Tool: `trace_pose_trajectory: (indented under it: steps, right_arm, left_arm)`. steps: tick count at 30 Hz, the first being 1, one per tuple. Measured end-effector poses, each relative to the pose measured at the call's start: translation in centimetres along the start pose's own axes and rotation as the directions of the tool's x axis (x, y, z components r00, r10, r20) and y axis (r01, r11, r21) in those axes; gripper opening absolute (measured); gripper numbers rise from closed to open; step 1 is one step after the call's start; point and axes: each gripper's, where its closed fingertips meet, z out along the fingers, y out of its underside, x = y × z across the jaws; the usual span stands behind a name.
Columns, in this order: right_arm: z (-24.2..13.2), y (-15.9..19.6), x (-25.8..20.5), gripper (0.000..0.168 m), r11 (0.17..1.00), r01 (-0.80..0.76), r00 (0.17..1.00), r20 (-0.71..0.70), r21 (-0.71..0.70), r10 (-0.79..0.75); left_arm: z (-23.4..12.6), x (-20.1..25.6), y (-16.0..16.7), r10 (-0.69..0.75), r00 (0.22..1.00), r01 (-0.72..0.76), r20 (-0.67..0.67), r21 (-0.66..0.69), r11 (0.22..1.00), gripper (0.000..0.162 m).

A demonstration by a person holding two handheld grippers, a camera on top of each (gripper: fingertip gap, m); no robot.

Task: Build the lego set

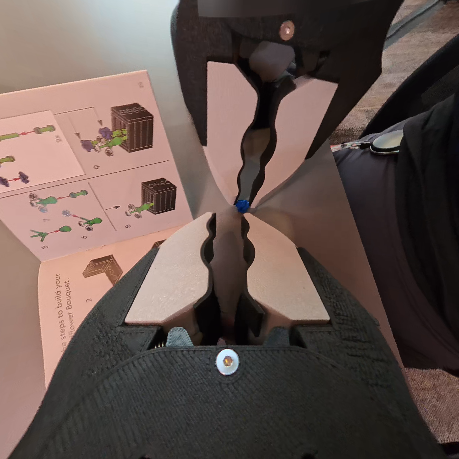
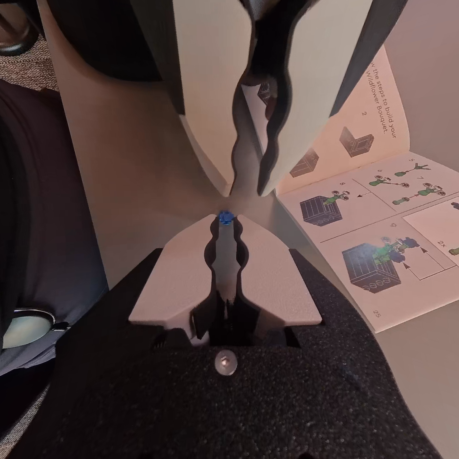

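Note:
A small blue lego flower piece (image 1: 241, 205) sits pinched in the tips of my right gripper (image 1: 244, 202), which comes in from the top of the left wrist view. In the right wrist view the piece (image 2: 225, 219) sits between the right gripper's (image 2: 225, 220) own tips. My left gripper (image 1: 229, 218) faces it tip to tip, just short of the piece, with its jaws a narrow gap apart and nothing between them. It shows at the top of the right wrist view (image 2: 244, 193). Both are held above the grey table (image 1: 74, 37).
An open instruction booklet (image 1: 87, 161) with drawings of a dark box and green stems lies on the table beside the grippers; it also shows in the right wrist view (image 2: 360, 223). A person's dark clothing (image 1: 409, 223) is close by at the table edge, with carpet (image 1: 427, 402) below. My left and right fingertips are right by each other.

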Motion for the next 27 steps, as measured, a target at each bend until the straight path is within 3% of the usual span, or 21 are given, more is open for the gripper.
trace_pose_trajectory:
  steps: [12,21,27]
  right_arm:
    - [0.2,0.1,-0.2,0.011,0.999,-0.014,0.999,0.035,-0.047,0.015]
    - [0.3,0.1,-0.3,0.01,0.982,0.063,0.998,0.015,-0.179,-0.061]
    - [0.7,-0.6,-0.6,0.01,0.993,0.046,0.996,0.077,-0.109,-0.038]
  left_arm:
    - [-0.8,-1.4,-0.2,-0.08,0.995,0.077,0.054,0.052,0.996,0.019]
    - [-1.4,-2.5,0.0,-0.145,0.984,0.138,0.101,0.067,0.988,0.019]
    - [-1.9,-2.9,-0.1,-0.159,0.98,0.149,0.118,0.094,0.984,0.019]
